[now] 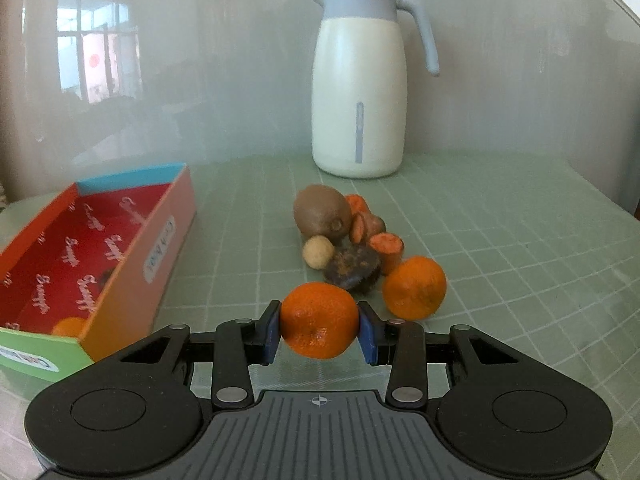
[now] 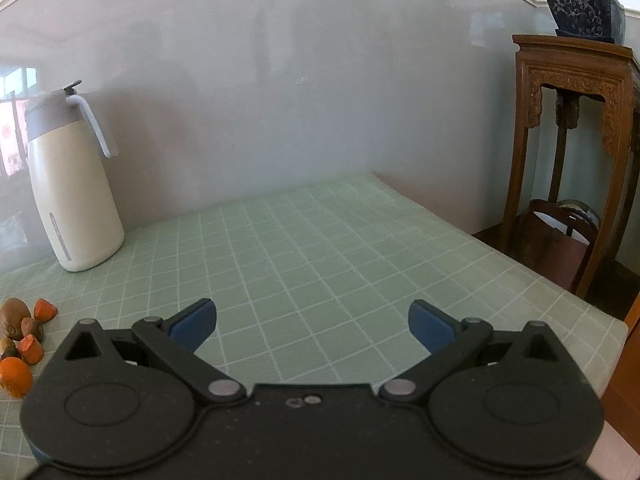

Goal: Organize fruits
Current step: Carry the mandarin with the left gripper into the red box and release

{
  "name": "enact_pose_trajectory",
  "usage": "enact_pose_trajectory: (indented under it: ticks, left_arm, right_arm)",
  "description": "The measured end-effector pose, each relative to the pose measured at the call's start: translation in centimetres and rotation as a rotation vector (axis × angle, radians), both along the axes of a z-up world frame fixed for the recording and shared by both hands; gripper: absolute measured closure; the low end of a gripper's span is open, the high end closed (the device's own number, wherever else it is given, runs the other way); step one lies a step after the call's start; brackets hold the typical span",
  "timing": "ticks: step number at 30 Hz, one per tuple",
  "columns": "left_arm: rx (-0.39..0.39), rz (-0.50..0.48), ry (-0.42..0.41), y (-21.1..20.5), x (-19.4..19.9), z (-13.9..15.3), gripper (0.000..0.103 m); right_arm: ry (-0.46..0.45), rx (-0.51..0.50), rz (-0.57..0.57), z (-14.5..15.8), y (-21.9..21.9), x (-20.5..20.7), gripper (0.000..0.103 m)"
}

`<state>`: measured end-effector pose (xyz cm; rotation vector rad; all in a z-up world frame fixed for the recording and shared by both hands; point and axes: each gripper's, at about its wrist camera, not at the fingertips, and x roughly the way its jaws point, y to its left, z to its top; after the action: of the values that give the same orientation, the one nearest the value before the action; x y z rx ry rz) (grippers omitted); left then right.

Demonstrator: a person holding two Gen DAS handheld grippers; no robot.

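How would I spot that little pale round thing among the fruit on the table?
Find the tall cream jug at the back of the green checked table; the fruit pile lies in front of it. The small beige ball sits just below the brown kiwi, left of a dark lump. It is the pile's smallest, palest piece.

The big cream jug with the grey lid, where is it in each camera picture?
Left wrist view: the tall cream jug with the grey lid and handle stands upper right of centre, behind the fruit pile.
Right wrist view: the same jug stands at the far left, against the wall.
Shared landmark: the brown fuzzy kiwi lies in front of the jug in both views.
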<state>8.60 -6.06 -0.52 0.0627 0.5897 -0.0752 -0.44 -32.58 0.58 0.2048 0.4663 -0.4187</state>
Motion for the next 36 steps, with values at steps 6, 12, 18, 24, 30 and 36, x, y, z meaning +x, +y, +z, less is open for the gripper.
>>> enact_pose_trajectory:
  ticks: [6,12,18,24,30,36]
  left_arm:
    - [-0.006,0.023,-0.034,1.4,-0.5,1.0,0.063]
    - [-0.01,0.042,-0.06,3.0,-1.0,1.8,0.063]
    - [-0.024,0.074,-0.084,5.0,-1.4,2.5,0.063]
    - [-0.028,0.109,-0.113,7.0,-2.0,2.9,0.063]
    - [-0.031,0.16,-0.124,9.5,-2.0,3.1,0.063]
    - [-0.033,0.238,-0.119,13.1,-1.6,2.5,0.063]
  right_arm:
    - [0.009,-0.005,0.014,0.0,0.6,0.4,0.0]
    - [0.013,-0.013,0.032,0.2,1.8,0.9,0.0]
    - [0.015,-0.014,0.056,0.4,3.2,1.5,0.0]
    - [0.016,-0.02,0.089,0.5,5.0,2.2,0.0]
    - [0.022,-0.025,0.12,0.6,6.7,2.9,0.0]
    - [0.028,-0.027,0.143,0.6,8.1,3.5,0.0]
